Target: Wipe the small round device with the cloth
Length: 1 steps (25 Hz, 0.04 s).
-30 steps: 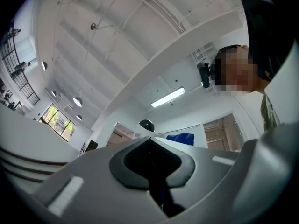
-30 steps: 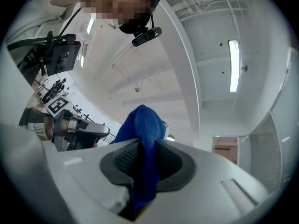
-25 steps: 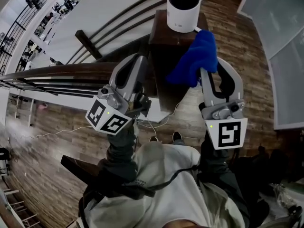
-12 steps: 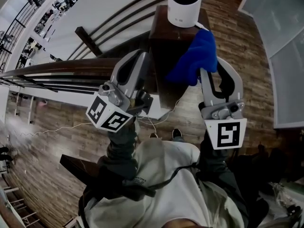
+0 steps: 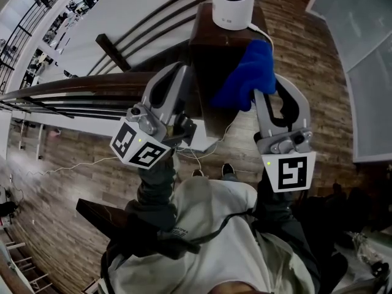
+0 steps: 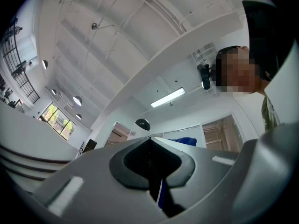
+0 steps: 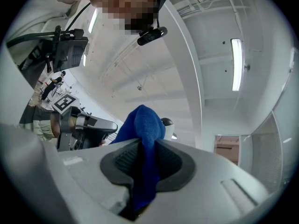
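The small round device point(image 5: 231, 3), white with a black top, stands on a dark wooden post point(image 5: 211, 48) at the top of the head view. My right gripper point(image 5: 263, 92) is shut on a blue cloth point(image 5: 245, 73), which bunches up above its jaws beside the post, just below the device. In the right gripper view the cloth point(image 7: 145, 125) rises between the shut jaws and the device point(image 7: 167, 122) peeks out behind it. My left gripper point(image 5: 179, 73) is shut and holds nothing, left of the post. The left gripper view shows the device's black dome point(image 6: 142, 124) past the jaws.
A dark wooden handrail point(image 5: 73, 94) runs from the left into the post. Beyond it is a drop to a lower floor point(image 5: 37, 29). A white cable point(image 5: 208, 155) hangs by the post over the wood floor point(image 5: 306, 60). The person's torso fills the bottom of the view.
The right gripper and the cloth have shifted slightly left and up toward the post. The left gripper has hardly moved.
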Tool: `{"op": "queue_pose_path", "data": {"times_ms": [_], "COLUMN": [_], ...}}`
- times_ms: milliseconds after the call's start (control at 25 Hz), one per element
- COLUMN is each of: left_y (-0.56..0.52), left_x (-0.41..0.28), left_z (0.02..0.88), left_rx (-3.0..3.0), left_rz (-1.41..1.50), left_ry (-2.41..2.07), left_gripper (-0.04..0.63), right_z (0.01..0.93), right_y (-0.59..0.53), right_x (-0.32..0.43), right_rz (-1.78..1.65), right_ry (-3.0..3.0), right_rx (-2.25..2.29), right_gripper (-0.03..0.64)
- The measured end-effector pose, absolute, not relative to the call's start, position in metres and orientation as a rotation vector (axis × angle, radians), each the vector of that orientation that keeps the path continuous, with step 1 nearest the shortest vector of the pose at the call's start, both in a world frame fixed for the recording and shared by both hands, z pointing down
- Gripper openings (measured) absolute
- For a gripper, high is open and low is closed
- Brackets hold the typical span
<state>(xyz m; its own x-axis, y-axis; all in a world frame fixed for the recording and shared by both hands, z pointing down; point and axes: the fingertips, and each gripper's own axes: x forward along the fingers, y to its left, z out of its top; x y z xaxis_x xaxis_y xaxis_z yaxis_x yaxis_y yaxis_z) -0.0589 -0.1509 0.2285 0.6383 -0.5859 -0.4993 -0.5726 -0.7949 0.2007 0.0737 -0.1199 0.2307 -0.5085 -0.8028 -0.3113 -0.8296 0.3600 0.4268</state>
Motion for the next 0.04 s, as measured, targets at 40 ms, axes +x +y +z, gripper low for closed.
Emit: {"op": "queue_pose_path", "data": {"times_ms": [40], "left_y": [-0.1498], "left_x": [-0.0596], "left_z": [0.2296], "left_rx": [2.822], "left_rz": [-0.873], "left_ry": [-1.0], "left_gripper": [0.0], "right_z": [0.2317], "right_y": [-0.1186], "right_x": [0.0729], "right_rz": [0.848], "right_ry": [2.549], "right_rx": [-1.527], "right_gripper": [0.075]}}
